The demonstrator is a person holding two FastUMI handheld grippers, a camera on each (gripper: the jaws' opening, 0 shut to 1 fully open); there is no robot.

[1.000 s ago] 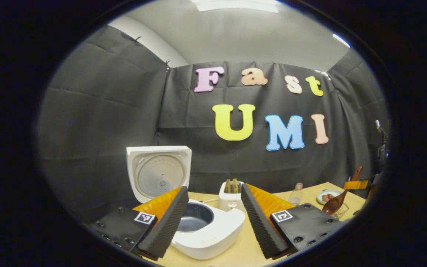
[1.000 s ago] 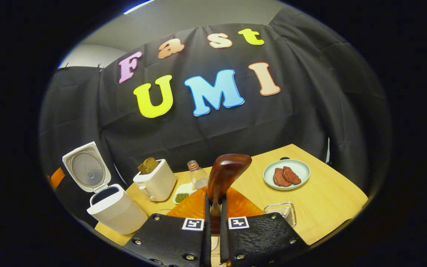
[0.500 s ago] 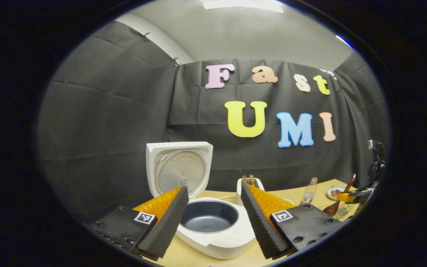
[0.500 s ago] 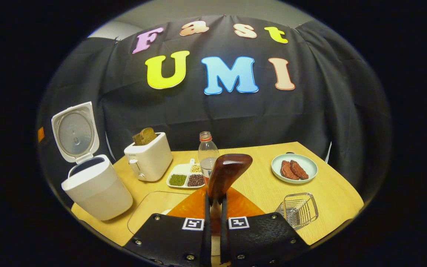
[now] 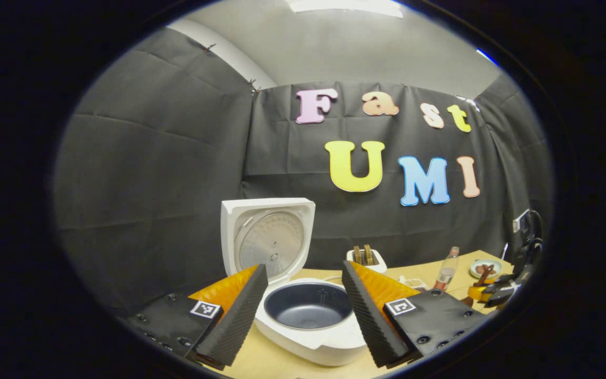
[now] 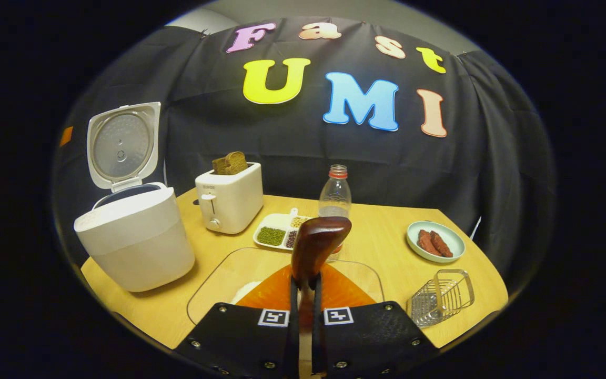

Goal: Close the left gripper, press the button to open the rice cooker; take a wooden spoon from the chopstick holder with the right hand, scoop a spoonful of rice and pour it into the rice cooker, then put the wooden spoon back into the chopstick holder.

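Observation:
The white rice cooker (image 5: 313, 342) stands with its lid (image 5: 269, 239) raised and its dark inner pot (image 5: 308, 310) bare. My left gripper (image 5: 303, 316) is open, its fingers spread either side of the pot and a little nearer than it. My right gripper (image 6: 304, 287) is shut on the handle of a dark wooden spoon (image 6: 316, 245), whose bowl sticks up ahead of the fingers. Under the spoon lies a clear glass dish (image 6: 229, 276) with something white in it. The rice cooker (image 6: 134, 247) stands at the left. The wire chopstick holder (image 6: 440, 297) sits at the right.
On the wooden table (image 6: 382, 252) stand a white toaster (image 6: 229, 197) with bread, a plastic bottle (image 6: 334, 192), a divided tray of beans (image 6: 276, 235) and a plate of meat (image 6: 435, 242). The other gripper (image 5: 492, 292) shows far right in the left gripper view.
My right gripper has tilted down and closer over the table with the spoon, bringing the glass dish into view. The left gripper has shifted, so the cooker pot now sits between its fingers.

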